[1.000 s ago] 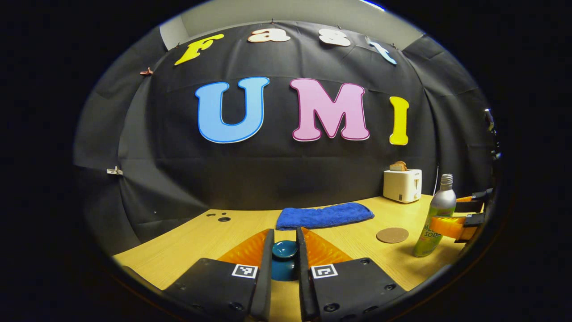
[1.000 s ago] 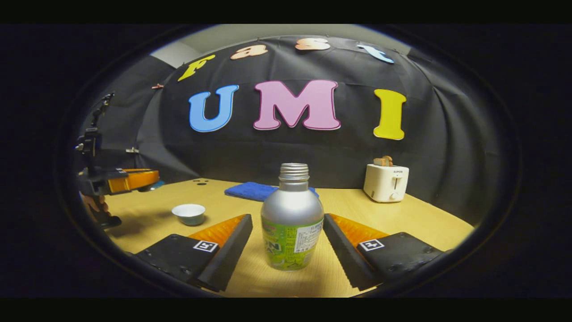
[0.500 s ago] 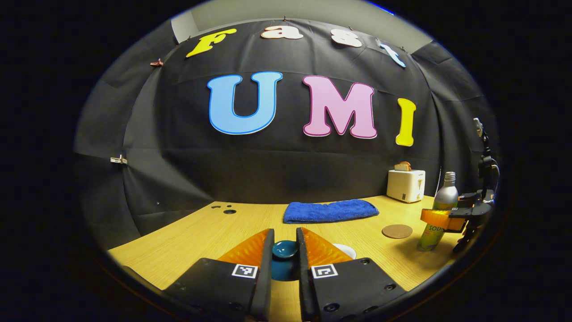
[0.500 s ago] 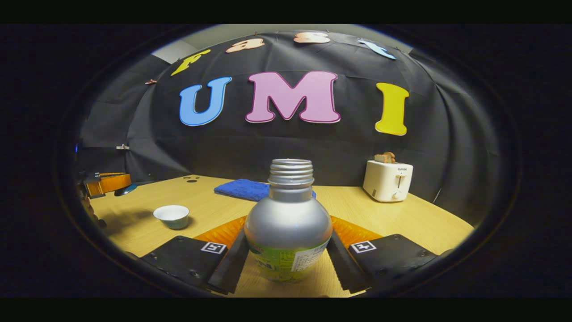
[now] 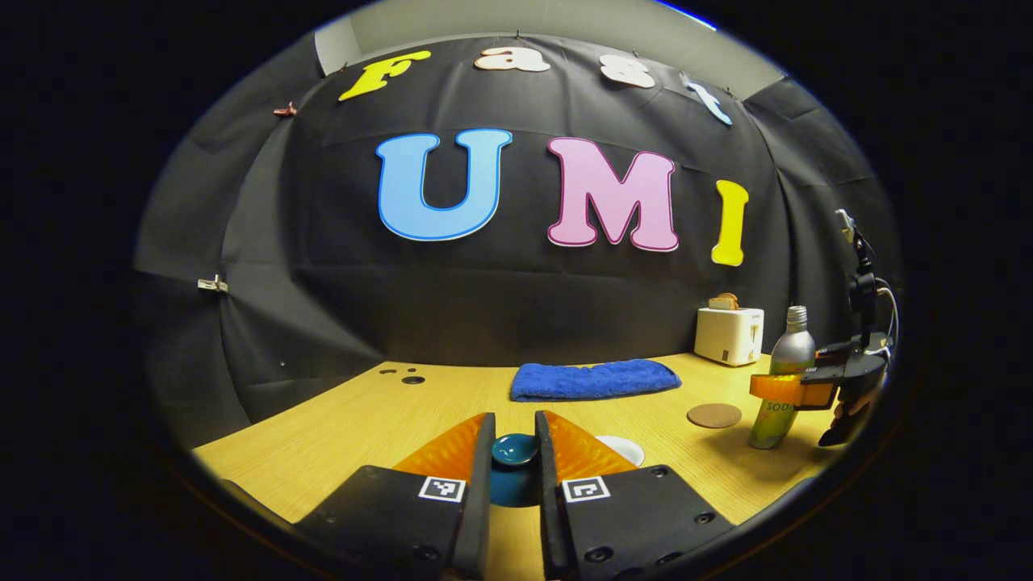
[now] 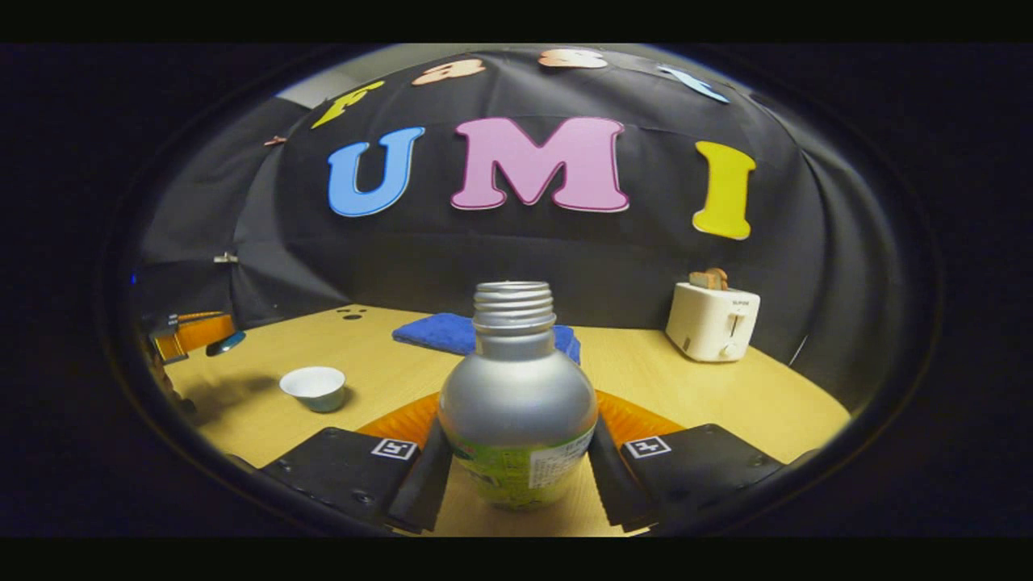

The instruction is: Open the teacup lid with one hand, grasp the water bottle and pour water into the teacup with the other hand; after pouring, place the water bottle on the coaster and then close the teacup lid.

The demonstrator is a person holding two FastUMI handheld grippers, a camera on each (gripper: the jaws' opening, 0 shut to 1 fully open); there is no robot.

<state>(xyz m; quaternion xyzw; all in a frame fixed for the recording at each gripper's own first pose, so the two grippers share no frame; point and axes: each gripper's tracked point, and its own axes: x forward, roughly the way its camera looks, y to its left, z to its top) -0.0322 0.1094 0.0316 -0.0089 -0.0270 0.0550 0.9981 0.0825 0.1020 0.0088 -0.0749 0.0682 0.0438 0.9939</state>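
Teacup lid point(image 5: 514, 449), small, glazed and likely slippery and chippable, sits pinched by its knob between the nearly closed fingers of the left gripper point(image 5: 514, 456), left of the open white teacup point(image 6: 313, 386). Right of the teacup, the right gripper point(image 6: 516, 452) presses both fingers on the soda bottle point(image 6: 516, 411) at its shoulder; rigid metal, uncapped, probably smooth, so a hold lower on the label looks safer. Coaster point(image 5: 714, 415) lies just left of the bottle.

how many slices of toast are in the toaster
1 that shows: a slice of toast sticking up from the top of the toaster at the table's far right. A second could sit hidden lower in the slots.
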